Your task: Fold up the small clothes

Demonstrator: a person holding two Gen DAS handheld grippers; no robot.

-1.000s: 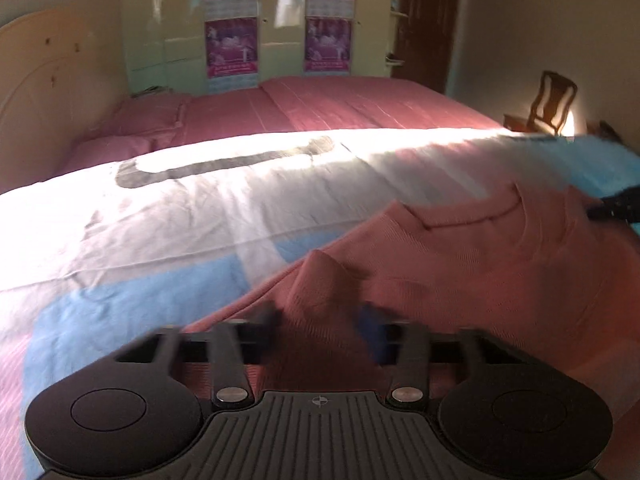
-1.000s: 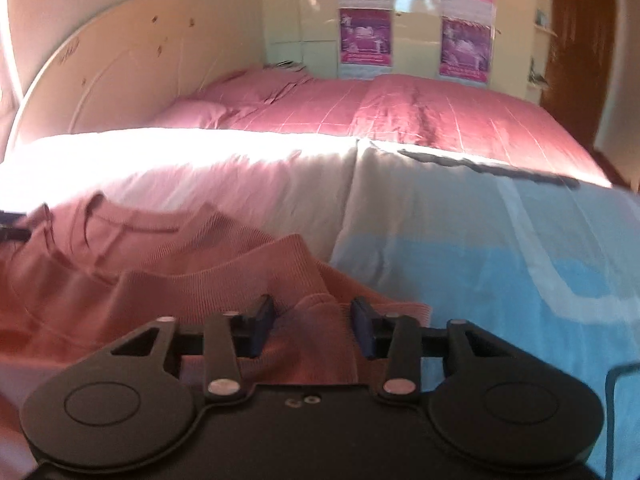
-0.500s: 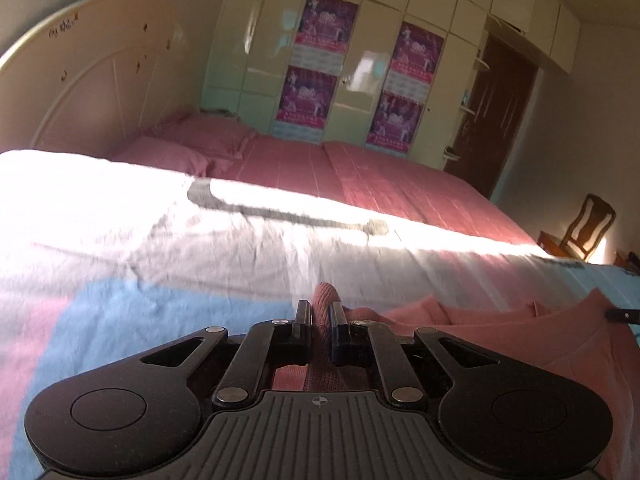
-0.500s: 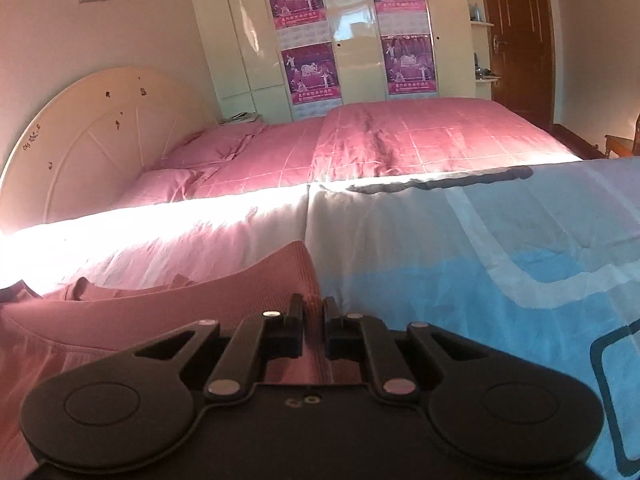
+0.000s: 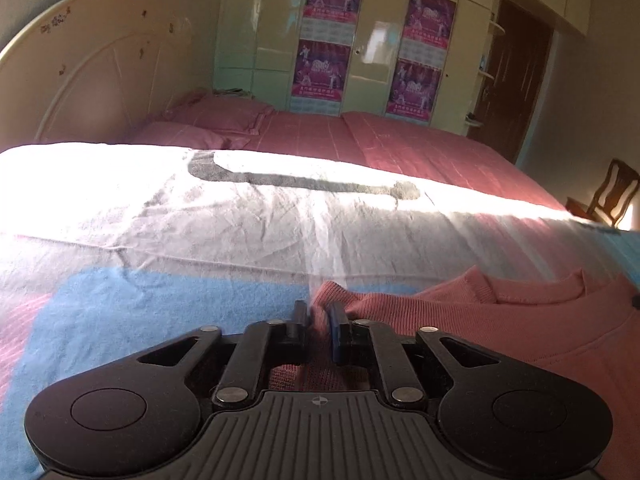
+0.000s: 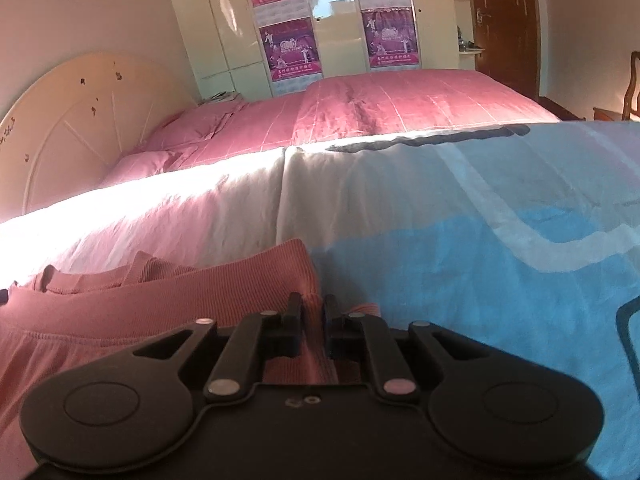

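A small pink knit sweater lies on a blue, white and pink bedsheet. My left gripper is shut on the sweater's left edge, with a fold of knit pinched between the fingers. In the right wrist view the sweater spreads to the left, its ribbed hem facing away. My right gripper is shut on the sweater's right corner at the hem. Both grippers hold the fabric low over the sheet. The collar shows at the far right of the left wrist view.
The sheet covers the near bed, with bright sunlight across its far part. A second bed with a pink cover and pillows stands behind. A cream headboard is at left, wardrobes with posters at the back, a wooden chair at right.
Both grippers closed on the sweater's edges a second ago and lifted it. Since half a second ago they have come down and forward, carrying the fabric lower over the sheet.
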